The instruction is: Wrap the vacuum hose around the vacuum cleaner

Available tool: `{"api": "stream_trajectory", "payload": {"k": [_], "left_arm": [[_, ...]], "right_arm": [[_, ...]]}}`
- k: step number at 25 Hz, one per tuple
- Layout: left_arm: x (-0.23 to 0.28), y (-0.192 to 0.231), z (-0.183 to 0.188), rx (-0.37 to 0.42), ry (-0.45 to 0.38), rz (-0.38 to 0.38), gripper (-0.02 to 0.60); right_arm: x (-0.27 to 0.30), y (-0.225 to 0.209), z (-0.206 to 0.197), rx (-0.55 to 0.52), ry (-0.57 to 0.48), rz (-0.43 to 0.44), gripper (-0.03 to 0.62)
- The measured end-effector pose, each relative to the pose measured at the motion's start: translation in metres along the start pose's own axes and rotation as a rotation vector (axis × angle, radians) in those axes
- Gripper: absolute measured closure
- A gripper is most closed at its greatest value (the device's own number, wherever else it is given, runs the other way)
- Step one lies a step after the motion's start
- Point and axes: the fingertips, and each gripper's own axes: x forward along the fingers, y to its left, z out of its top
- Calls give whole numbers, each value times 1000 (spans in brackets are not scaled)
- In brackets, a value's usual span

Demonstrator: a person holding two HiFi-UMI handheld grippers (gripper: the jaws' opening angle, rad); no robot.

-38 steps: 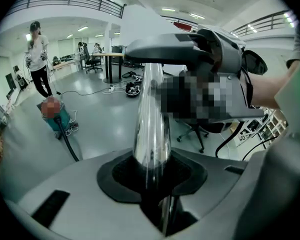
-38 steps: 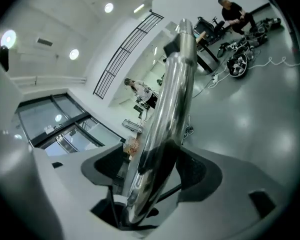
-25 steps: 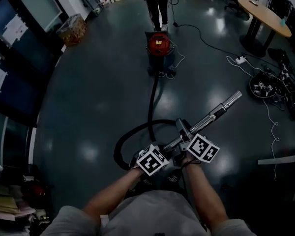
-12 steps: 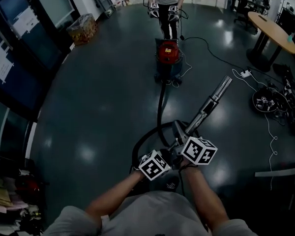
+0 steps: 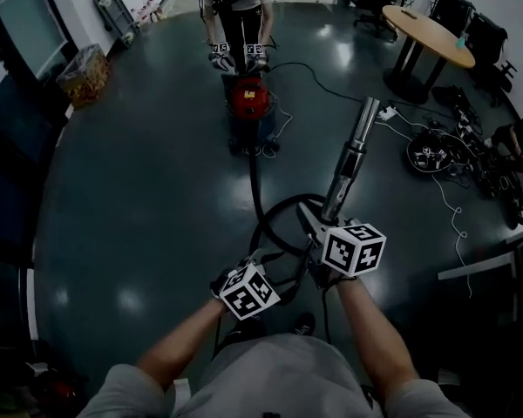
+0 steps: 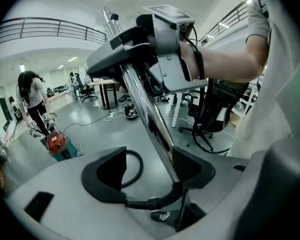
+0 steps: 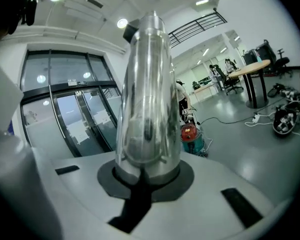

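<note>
View from a head camera looking steeply down at a dark, glossy floor (image 5: 131,190) in an open office. The red vacuum cleaner (image 5: 248,101) stood well apart from the camera wearer, out in the middle of the floor, with a second person (image 5: 235,11) just behind it. The black vacuum hose (image 5: 254,181) ran from the cleaner toward the wearer and curled into one loose loop on the floor near the grippers.

The right gripper (image 5: 321,226) had just closed and was clamped on the base of the chrome wand (image 5: 353,159), which pointed up and away. The left gripper (image 6: 147,171) had just opened. Its jaws stood wide apart, with the wand passing between them close to one jaw and not pinched.

No turn of hose lay around the cleaner, so the wrapping looked not yet begun. What was done amounted to picking up the wand end — judging by this, the whole job of carrying it to the cleaner and winding remained.

There was broad bare floor between the wearer and the cleaner. To the right lay a power strip (image 5: 388,111), trailing cords and a tangle of cables (image 5: 436,155), with a round table (image 5: 431,33) beyond — probably the side to avoid. The raised wand and the nearby person likely called for care.
</note>
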Motion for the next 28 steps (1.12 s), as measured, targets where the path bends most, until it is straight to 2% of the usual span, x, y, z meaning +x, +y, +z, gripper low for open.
{"api": "stream_trajectory", "payload": {"k": [3, 9, 14, 17, 24, 28], "left_arm": [[-19, 38, 1, 51, -19, 19, 302], [-65, 105, 23, 160, -116, 113, 302], [-98, 133, 40, 310, -147, 184, 302], [-110, 145, 49, 388, -142, 227, 302], [-124, 180, 56, 432, -82, 327, 302], [-122, 199, 64, 409, -14, 397, 302]], "right_arm": [[16, 2, 2, -53, 30, -43, 557], [51, 10, -16, -163, 118, -107, 557], [78, 21, -34, -279, 229, -111, 557], [93, 28, -43, -341, 295, -81, 557], [123, 17, -55, -458, 430, 20, 556], [139, -4, -61, -532, 538, 56, 556]]}}
